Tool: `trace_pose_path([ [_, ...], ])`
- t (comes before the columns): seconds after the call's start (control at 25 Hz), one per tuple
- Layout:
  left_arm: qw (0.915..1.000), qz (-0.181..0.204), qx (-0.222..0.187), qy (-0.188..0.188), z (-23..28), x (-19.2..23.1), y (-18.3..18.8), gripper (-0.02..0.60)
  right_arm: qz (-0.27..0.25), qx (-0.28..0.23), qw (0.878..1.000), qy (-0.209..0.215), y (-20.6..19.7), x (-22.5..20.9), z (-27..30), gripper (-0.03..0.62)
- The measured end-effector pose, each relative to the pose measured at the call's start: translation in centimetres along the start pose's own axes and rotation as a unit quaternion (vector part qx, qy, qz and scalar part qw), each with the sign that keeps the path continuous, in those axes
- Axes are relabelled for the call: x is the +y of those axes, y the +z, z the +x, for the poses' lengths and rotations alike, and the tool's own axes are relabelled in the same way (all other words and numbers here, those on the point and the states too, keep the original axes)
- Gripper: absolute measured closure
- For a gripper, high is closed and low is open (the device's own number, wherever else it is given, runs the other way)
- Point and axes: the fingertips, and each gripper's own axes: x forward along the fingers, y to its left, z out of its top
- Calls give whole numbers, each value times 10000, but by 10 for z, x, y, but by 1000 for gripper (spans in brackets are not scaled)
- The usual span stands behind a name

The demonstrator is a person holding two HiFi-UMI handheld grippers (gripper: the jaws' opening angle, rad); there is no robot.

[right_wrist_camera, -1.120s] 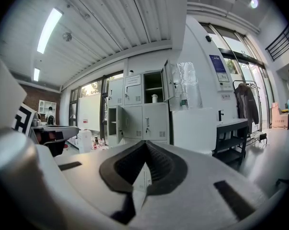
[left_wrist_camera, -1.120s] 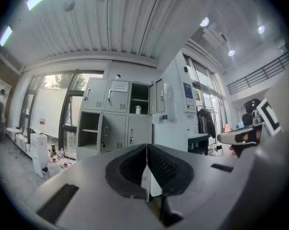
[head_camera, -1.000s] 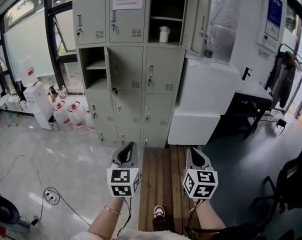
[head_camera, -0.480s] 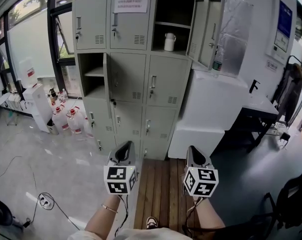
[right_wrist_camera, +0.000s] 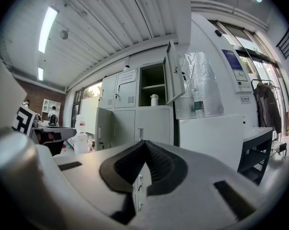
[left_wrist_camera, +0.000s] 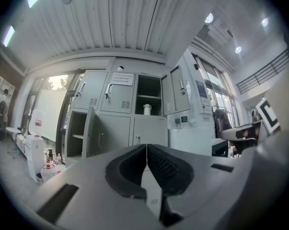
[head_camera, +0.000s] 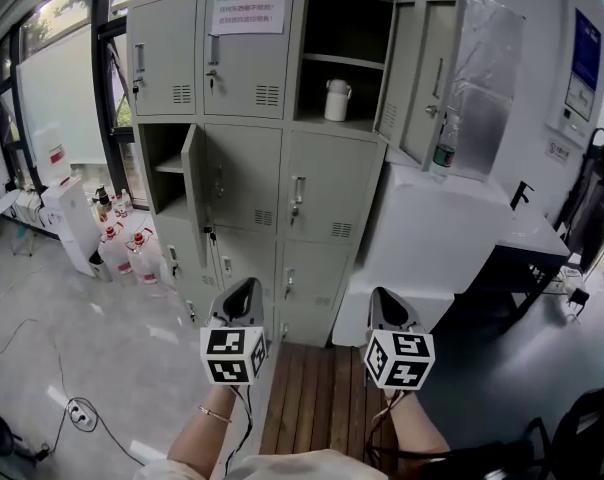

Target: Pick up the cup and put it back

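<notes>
A white lidded cup [head_camera: 337, 100] stands on the lower shelf of the open top-right locker compartment. It also shows far off in the left gripper view as the cup [left_wrist_camera: 147, 109] and in the right gripper view as the cup [right_wrist_camera: 154, 99]. My left gripper [head_camera: 246, 288] and right gripper [head_camera: 383, 298] are held level side by side, well short of the cabinet and far below the cup. Both are shut with nothing between the jaws, as seen on the left gripper [left_wrist_camera: 147, 147] and the right gripper [right_wrist_camera: 145, 143].
The grey locker cabinet [head_camera: 252, 198] has its top-right door [head_camera: 427, 78] swung open and a middle-left door [head_camera: 193, 183] ajar. A white block [head_camera: 432, 238] with a green-labelled bottle [head_camera: 443, 154] stands to the right. Water jugs [head_camera: 122, 253] sit left; a wooden pallet [head_camera: 317, 398] lies below.
Both grippers and the head have moved toward the lockers, which now look larger and nearer. The cup stays on its shelf. Both grippers remain shut.
</notes>
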Motion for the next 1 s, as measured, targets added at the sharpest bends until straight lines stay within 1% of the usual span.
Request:
trace_pose_path([
  [0.16, 9999, 63, 83, 104, 31, 2, -5, 571, 94, -25, 9999, 102, 2, -15, 38, 602],
  [0.28, 9996, 106, 166, 178, 52, 7, -9, 571, 257, -35, 9996, 135, 1, -25, 64, 602],
  [0.52, 9995, 188, 176, 186, 94, 17, -11, 571, 455, 17, 9988, 156, -10, -34, 107, 602],
  [0.72, 9997, 134, 157, 147, 140, 32, -19, 571, 396, 56, 9991, 117, -13, -42, 148, 602],
  [1.0, 9999, 103, 47, 23, 219, 57, -9, 571, 194, -28, 9998, 78, 13, -45, 223, 602],
])
